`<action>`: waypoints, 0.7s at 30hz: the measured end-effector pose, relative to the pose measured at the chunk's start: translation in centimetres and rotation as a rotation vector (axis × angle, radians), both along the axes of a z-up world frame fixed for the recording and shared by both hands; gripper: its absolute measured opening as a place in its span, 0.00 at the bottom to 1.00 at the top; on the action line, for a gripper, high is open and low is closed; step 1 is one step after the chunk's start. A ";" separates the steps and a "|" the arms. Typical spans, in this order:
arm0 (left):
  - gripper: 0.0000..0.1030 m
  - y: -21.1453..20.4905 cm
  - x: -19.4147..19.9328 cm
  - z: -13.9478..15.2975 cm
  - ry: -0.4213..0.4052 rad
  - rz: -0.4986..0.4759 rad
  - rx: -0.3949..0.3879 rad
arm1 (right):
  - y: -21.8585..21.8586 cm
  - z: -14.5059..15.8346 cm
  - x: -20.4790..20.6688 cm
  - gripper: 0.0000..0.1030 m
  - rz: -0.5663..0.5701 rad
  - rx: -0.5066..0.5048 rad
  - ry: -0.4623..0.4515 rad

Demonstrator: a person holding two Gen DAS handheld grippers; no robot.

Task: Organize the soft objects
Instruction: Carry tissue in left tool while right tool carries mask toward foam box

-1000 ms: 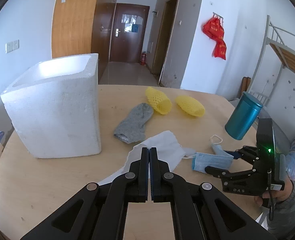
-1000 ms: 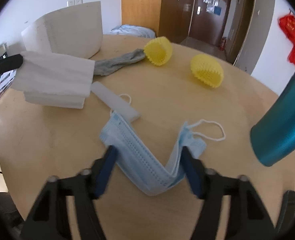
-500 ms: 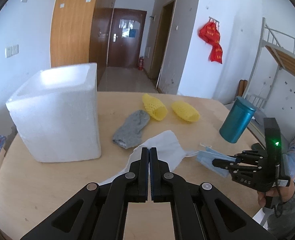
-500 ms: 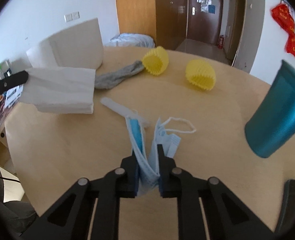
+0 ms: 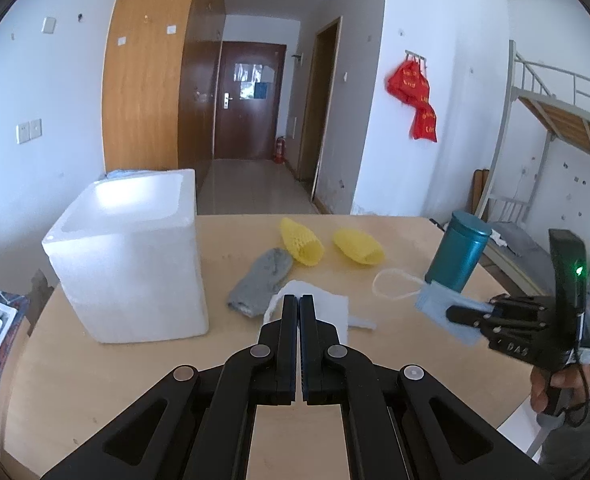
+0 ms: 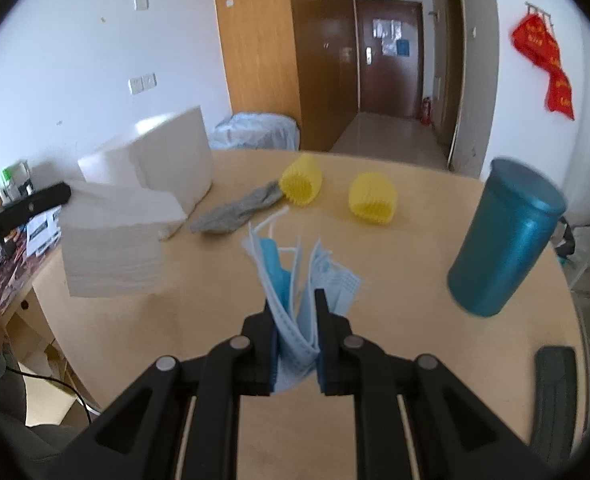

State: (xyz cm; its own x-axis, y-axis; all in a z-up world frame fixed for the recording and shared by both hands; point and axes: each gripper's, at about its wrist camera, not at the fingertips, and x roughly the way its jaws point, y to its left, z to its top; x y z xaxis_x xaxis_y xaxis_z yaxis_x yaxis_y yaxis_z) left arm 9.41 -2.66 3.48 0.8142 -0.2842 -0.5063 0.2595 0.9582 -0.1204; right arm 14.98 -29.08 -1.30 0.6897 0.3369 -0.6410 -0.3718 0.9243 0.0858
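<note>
Pinching a crumpled pale-blue pleated face mask [image 6: 295, 304] in our right hand-held gripper [image 6: 297, 336], jaws nearly together, we hold it clear above the round wooden desk [image 6: 395, 264]. Our left hand-held gripper [image 5: 298, 312], fully closed, grips a folded white paper tissue [image 6: 115, 240] near the white foam box [image 5: 131, 256].

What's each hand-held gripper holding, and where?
Right hand-held gripper: blue face mask, pinched at its folded middle. Left hand-held gripper: white tissue stack, by one edge.
</note>
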 end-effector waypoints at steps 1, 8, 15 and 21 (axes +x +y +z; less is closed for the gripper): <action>0.01 0.0 0.1 -0.1 0.003 0.001 -0.001 | 0.1 -0.2 0.0 0.17 0.002 0.005 0.003; 0.01 0.3 -0.4 1.0 -0.030 0.023 0.011 | 0.3 0.5 -0.3 0.17 0.017 0.044 -0.015; 0.01 0.5 -1.3 3.5 -0.104 0.056 0.039 | 1.8 2.5 -0.5 0.17 0.063 0.086 -0.060; 0.01 2.1 -1.8 4.1 -0.117 0.121 0.046 | 4.8 4.4 -0.6 0.17 0.144 0.110 -0.103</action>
